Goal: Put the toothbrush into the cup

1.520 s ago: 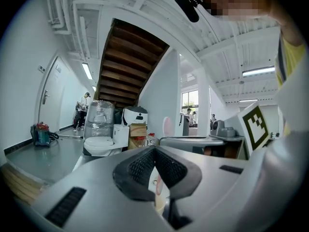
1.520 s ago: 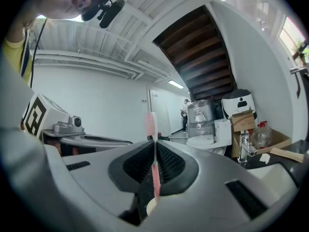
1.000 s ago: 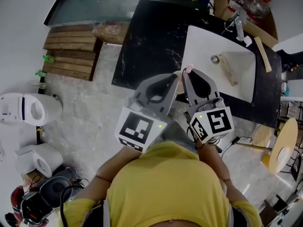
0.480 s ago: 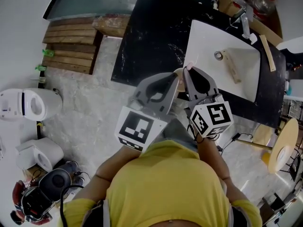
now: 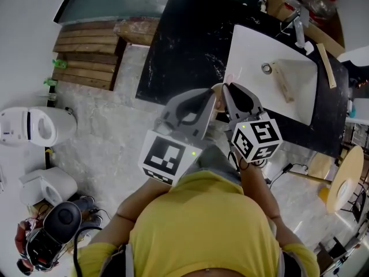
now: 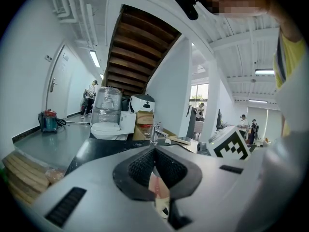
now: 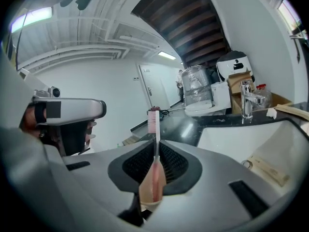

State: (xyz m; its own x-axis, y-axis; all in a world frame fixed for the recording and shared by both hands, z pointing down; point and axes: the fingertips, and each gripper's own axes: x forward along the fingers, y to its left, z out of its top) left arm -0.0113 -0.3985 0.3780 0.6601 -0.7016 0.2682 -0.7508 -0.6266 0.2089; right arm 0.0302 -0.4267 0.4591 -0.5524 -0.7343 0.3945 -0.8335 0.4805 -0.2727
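My right gripper (image 5: 230,91) (image 7: 155,146) is shut on a pink toothbrush (image 7: 153,129). The brush stands upright, with its bristle head above the jaws and its handle running down into a beige cup (image 7: 150,202) just beneath them. In the head view the cup (image 5: 218,90) sits between the two grippers' tips, over the front edge of the black counter (image 5: 184,45). My left gripper (image 5: 210,97) (image 6: 154,151) has its jaws together on the cup (image 6: 159,190), pinching its wall. The cup's lower part is hidden.
A white sink (image 5: 253,91) is set in the counter to the right, with a wooden strip (image 5: 282,82) in it and a tap (image 5: 297,30) behind. A wooden pallet (image 5: 86,62) and toilets (image 5: 34,131) stand on the floor at left.
My right gripper has sunk with the toothbrush, bringing its handle down toward the cup. The left gripper has stayed where it was.
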